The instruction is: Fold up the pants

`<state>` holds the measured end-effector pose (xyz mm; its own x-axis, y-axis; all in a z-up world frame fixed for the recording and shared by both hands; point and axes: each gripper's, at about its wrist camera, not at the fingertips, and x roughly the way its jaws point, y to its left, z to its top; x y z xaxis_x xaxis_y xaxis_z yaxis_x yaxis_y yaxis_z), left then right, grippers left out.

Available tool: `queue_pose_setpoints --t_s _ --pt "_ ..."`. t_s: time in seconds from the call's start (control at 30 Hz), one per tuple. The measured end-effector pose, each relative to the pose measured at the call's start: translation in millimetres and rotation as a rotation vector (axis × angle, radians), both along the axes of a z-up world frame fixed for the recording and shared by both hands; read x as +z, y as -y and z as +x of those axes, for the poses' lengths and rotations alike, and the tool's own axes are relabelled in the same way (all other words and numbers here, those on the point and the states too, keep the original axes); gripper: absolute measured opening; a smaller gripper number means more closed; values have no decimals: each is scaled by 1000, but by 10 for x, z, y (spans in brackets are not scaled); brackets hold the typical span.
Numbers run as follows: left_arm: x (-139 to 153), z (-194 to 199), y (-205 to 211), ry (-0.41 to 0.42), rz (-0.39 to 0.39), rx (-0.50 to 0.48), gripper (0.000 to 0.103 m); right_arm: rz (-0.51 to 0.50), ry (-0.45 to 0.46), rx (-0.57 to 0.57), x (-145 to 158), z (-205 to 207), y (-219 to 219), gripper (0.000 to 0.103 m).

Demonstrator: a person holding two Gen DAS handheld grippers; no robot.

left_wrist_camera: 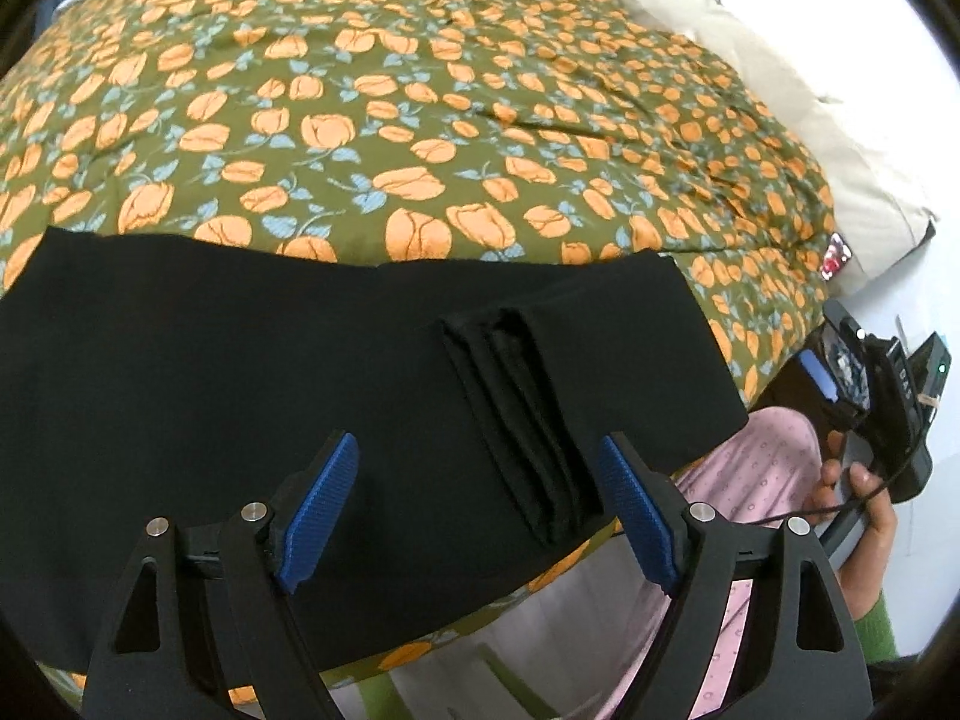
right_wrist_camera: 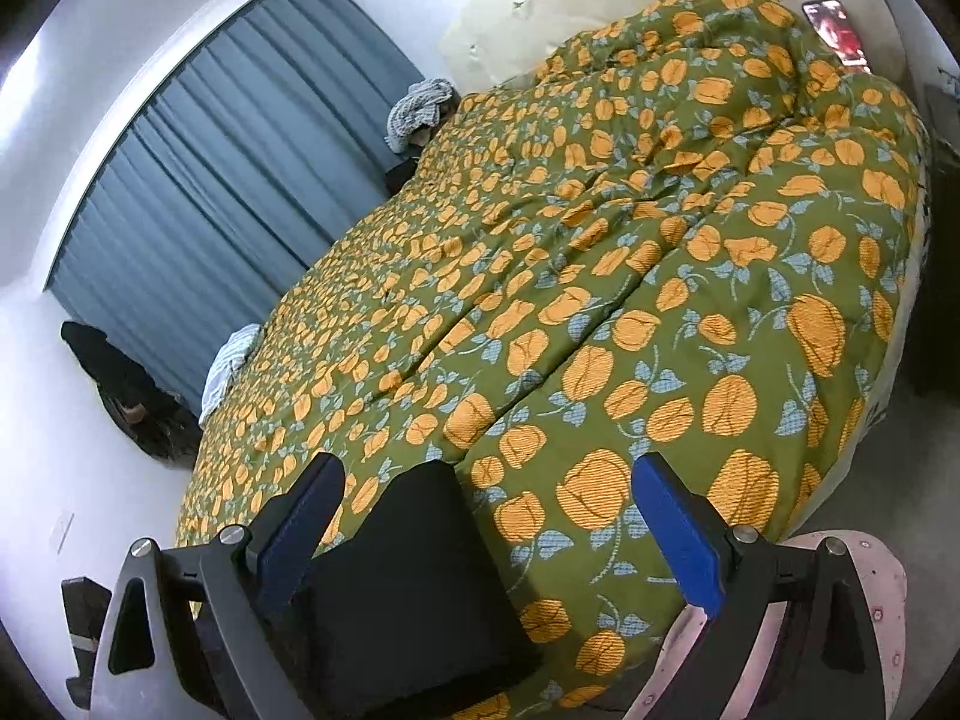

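Note:
Black pants (left_wrist_camera: 240, 372) lie folded flat near the front edge of the bed, with stacked layer edges showing at their right part. My left gripper (left_wrist_camera: 480, 510) is open above the pants, its blue pads (left_wrist_camera: 324, 510) wide apart and holding nothing. The right gripper device shows in the left wrist view (left_wrist_camera: 870, 396), held in a hand off the bed's right side. In the right wrist view the pants (right_wrist_camera: 408, 588) lie at the bed's near corner. My right gripper (right_wrist_camera: 486, 540) is open above them and empty.
A green bedspread with orange flowers (left_wrist_camera: 420, 120) covers the bed (right_wrist_camera: 600, 270). A phone (right_wrist_camera: 837, 36) lies near a beige pillow (left_wrist_camera: 780, 90). Blue curtains (right_wrist_camera: 210, 180) hang at the left. The person's pink trousers (left_wrist_camera: 762, 468) stand by the bed.

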<state>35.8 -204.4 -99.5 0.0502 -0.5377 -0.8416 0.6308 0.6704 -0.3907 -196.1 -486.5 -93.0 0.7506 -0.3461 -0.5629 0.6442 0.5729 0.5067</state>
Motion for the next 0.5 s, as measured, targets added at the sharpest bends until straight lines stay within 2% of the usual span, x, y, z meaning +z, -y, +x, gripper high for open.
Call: queue_pose_setpoints --t_s 0.37,0.5 --pt "-111 41 -12 -58 3 -10 84 17 -4 6 -39 21 15 96" --pt "-137 174 -21 -138 -70 6 85 19 2 1 -37 4 22 96"
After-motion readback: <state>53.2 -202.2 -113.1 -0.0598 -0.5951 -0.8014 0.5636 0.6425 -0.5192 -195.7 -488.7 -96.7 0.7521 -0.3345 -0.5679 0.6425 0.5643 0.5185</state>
